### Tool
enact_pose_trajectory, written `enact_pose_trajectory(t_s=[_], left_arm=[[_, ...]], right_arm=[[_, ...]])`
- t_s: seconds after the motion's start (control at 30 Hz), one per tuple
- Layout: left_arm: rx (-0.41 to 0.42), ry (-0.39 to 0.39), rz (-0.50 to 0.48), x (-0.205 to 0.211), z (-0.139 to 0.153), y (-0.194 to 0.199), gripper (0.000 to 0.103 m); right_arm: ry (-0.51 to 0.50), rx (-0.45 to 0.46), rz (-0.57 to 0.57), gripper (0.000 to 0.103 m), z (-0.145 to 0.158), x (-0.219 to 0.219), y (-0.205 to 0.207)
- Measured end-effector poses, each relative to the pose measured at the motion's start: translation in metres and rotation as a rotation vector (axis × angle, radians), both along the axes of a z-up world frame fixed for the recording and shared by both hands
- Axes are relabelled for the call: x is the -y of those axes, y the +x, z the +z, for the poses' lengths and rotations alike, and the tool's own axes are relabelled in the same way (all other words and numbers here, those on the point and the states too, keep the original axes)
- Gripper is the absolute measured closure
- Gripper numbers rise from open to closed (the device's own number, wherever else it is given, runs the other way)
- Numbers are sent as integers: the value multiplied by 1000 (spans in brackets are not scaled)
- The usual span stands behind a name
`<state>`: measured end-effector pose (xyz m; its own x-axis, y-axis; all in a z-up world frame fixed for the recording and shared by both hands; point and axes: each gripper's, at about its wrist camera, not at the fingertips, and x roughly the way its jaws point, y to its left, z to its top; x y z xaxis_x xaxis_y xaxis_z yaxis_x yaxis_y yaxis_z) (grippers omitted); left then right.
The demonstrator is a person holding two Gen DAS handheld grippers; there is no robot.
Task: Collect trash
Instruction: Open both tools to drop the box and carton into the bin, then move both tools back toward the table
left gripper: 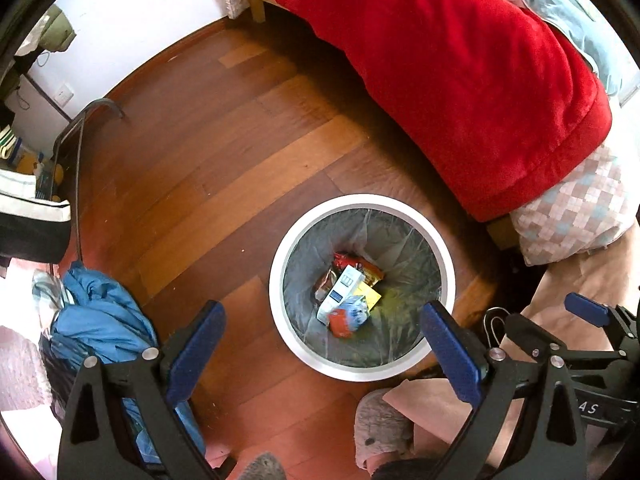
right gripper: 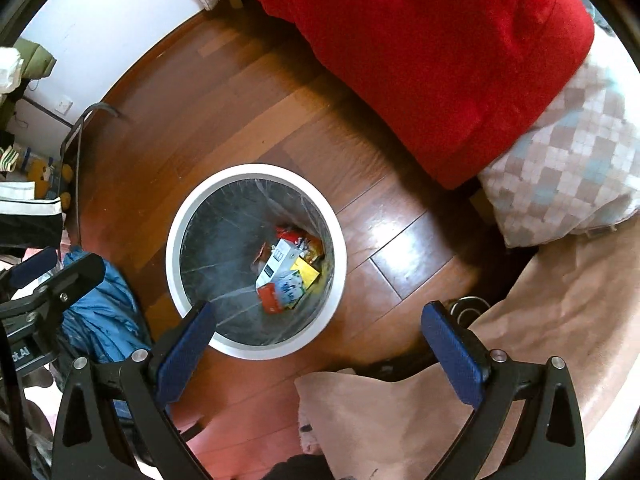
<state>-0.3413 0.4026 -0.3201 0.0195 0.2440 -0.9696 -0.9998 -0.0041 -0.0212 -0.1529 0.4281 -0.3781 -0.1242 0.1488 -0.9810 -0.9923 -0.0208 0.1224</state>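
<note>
1 round white-rimmed trash bin (left gripper: 280, 300) with grey plastic liner, standing on reddish wooden plank floor (left gripper: 224, 168). Inside at bottom: 1 white-and-blue carton (left gripper: 340, 290), 1 red crinkled wrapper (left gripper: 356, 264), 1 yellow packet (left gripper: 370, 296), 1 orange-and-blue box (left gripper: 348, 318). Open floor from 9 to 12 o'clock of bin; red plush blanket (left gripper: 460, 80) overhanging at 1 o'clock, crumpled blue cloth (left gripper: 96, 320) at 8 o'clock. Left gripper (left gripper: 322, 354) spread wide, empty, above bin. Right gripper (right gripper: 318, 354) likewise spread, empty.

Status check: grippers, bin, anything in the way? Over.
Left gripper and right gripper open, empty, above the floor. White bin upright, lined, wrappers and cartons inside. Blue cloth heaped left of bin, not blocking. Over.
</note>
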Motion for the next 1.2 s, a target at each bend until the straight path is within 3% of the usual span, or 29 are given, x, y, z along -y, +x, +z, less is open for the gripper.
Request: enact_pose_trajectory(t_s=[0.4, 0.83, 1.1, 1.2], left_arm=[[-24, 122, 0, 40, 57, 0, 3], [-3, 310, -12, 123, 153, 8, 3], [-9, 400, -45, 178, 204, 29, 3], [-17, 412, -40, 194, 216, 40, 3]], right_arm=[[103, 1, 2, 0, 63, 39, -4], [312, -44, -23, 0, 182, 127, 13], [397, -132, -65, 0, 239, 189, 37], [423, -214, -91, 0, 257, 213, 53]])
